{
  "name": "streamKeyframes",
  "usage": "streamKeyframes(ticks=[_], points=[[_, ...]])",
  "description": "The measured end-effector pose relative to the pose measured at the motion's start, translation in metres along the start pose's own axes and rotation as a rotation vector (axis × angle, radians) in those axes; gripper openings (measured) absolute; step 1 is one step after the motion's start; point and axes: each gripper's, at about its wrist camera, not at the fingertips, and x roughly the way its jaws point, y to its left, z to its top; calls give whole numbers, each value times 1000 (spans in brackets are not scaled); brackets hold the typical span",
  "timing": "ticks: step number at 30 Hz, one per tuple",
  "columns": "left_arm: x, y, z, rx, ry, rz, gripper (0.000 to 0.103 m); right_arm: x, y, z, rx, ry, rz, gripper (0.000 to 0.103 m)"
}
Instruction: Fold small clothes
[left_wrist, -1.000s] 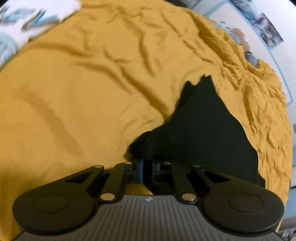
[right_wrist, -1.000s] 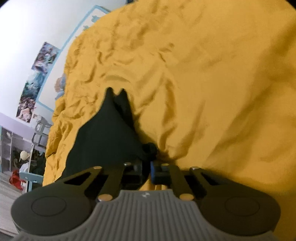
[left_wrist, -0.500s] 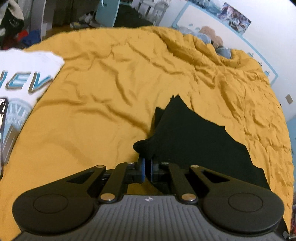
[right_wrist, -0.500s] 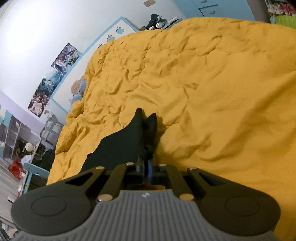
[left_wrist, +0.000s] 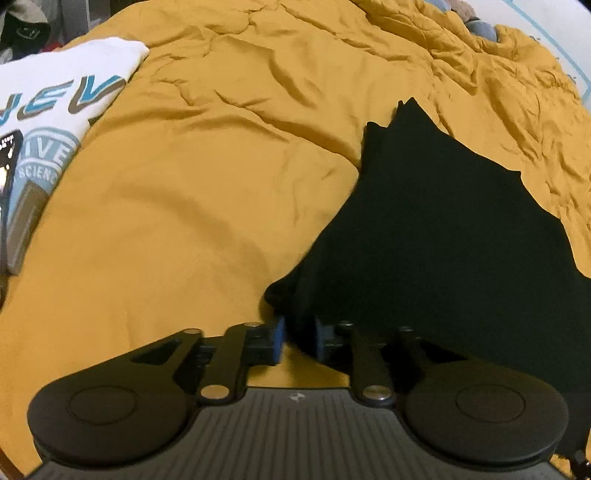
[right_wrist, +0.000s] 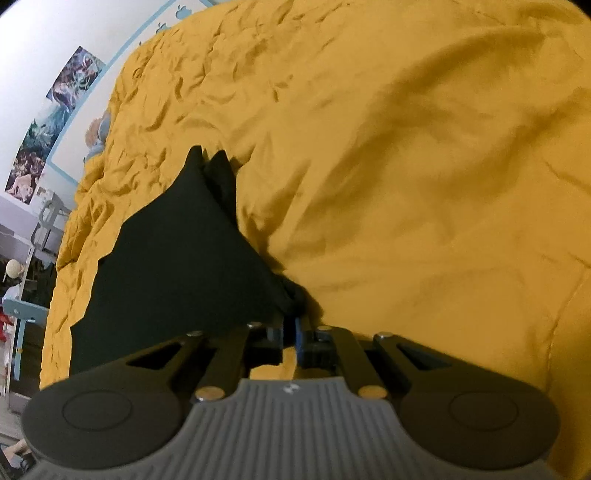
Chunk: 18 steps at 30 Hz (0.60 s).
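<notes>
The right gripper (right_wrist: 290, 334) had its jaws squeezed tight on a bunched corner of the black garment (right_wrist: 177, 266). The rest of that dark cloth lay spread to the left across the wrinkly mustard yellow bed cover (right_wrist: 406, 166), ending in two little points at the far end. Posters (right_wrist: 48, 122) hung on the pale wall off to the left.

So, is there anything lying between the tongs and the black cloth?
No. The black cloth sits between the just-opened left tongs, and the right tongs pinch its corner. Only the yellow blanket lies around it.
</notes>
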Motion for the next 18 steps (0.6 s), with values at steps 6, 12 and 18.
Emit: streamKeyframes(ticks=[6,12,18], points=[[-25,-1,12,57,-98,3,40,-18,11,18,-77,-42,-8,22],[-33,-30,34,123,-172,-84,41,-3,31,52,-155,-78,124,52],[-21,-81,44,231,-210,-155,41,59,54,94,-192,-43,181,74]])
